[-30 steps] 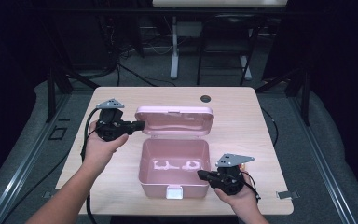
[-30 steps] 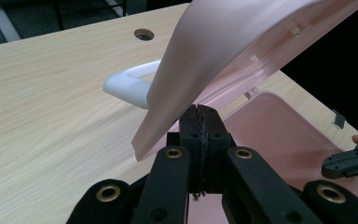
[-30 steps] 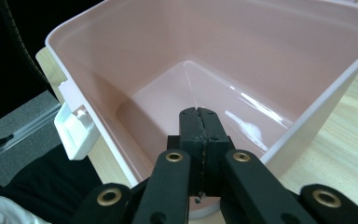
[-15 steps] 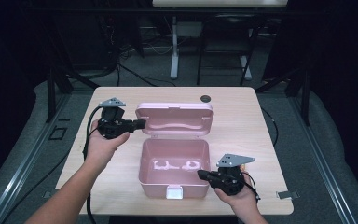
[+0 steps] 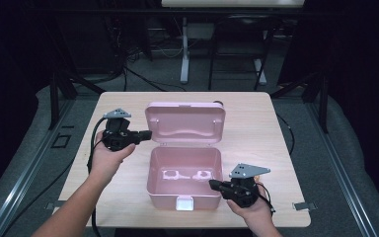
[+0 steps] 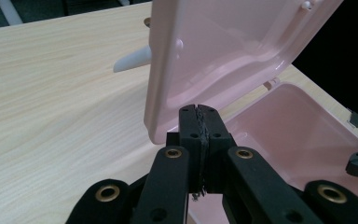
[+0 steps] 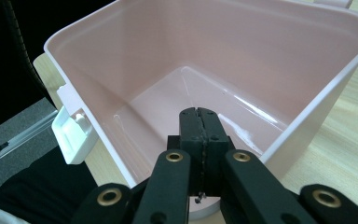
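Observation:
A pink plastic box (image 5: 185,185) stands open in the middle of the wooden table (image 5: 256,133). Its lid (image 5: 185,123) is tilted up behind it. My left gripper (image 5: 147,134) is shut and empty, and its tips rest against the lid's left edge (image 6: 161,93). My right gripper (image 5: 213,184) is shut too, with nothing in it. Its tips reach over the rim at the box's front right corner (image 7: 307,116). Pale moulded shapes (image 5: 185,174) sit on the box floor. A white latch (image 5: 184,203) is on the front wall.
A small dark round thing (image 5: 218,103) peeks out behind the lid's far right corner. The table's front edge is close behind both hands. Dark stands and cables crowd the floor beyond the far edge.
The lid has swung up and stands steeper than before, with the left gripper's tips at its left edge. The right gripper has stayed at the box's front right corner.

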Available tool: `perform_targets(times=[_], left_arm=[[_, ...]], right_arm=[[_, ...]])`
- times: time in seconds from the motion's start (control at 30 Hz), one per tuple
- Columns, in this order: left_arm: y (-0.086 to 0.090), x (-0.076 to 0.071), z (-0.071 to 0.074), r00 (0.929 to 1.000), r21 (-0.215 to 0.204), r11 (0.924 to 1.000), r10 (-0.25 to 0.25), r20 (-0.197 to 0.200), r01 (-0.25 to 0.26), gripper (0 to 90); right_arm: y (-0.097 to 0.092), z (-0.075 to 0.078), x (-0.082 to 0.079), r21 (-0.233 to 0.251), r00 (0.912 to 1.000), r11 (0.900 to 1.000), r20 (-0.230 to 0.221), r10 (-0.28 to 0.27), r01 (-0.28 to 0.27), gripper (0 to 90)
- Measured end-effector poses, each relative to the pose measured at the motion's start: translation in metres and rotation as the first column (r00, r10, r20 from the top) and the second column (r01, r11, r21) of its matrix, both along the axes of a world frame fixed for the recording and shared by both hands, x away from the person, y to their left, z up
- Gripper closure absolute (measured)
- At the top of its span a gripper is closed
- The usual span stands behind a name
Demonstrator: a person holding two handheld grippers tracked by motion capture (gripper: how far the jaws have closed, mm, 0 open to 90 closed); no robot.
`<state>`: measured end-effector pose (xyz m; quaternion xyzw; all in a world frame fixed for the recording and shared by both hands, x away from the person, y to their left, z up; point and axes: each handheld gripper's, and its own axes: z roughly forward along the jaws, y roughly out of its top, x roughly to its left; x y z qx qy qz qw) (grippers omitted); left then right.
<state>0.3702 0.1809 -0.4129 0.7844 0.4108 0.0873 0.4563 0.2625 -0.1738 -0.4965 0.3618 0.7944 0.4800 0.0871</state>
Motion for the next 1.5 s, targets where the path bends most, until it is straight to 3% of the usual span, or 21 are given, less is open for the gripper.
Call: perform_targets(times=[0.2, 0.37, 0.53, 0.97, 1.3, 1.5], left_arm=[[0.002, -0.009, -0.015, 0.9996, 0.036, 0.999, -0.027, -0.01, 0.027, 87.4], [0.005, -0.017, -0.025, 0.9993, 0.034, 0.9988, -0.036, -0.012, 0.036, 87.2], [0.011, -0.027, -0.03, 0.9995, 0.052, 0.9982, -0.03, 0.006, 0.029, 85.7], [0.024, -0.045, -0.043, 0.9995, -0.011, 0.9994, -0.032, -0.008, 0.032, 75.4], [0.019, -0.057, -0.052, 0.9982, 0.015, 0.9981, -0.06, -0.006, 0.06, 70.1], [0.019, -0.065, -0.054, 0.9975, 0.006, 0.9975, -0.07, 0.011, 0.07, 67.5]], right_arm=[[0.0, 0.0, 0.0, -0.002, 1.0, 1.0, 0.005, 0.001, -0.001, 90.0], [0.0, 0.0, -0.001, 0.0, 1.0, 1.0, 0.003, -0.003, 0.003, 90.0], [0.0, 0.0, 0.0, 0.004, 1.0, 1.0, -0.002, -0.001, 0.001, 90.0], [-0.001, 0.0, 0.001, 0.013, 0.9999, 0.9999, -0.01, 0.0, 0.0, 90.0], [0.0, 0.0, 0.001, 0.007, 0.9999, 1.0, -0.017, -0.002, 0.002, 90.0], [0.001, 0.002, 0.002, -0.004, 0.9998, 1.0, -0.021, -0.002, 0.002, 88.4]])
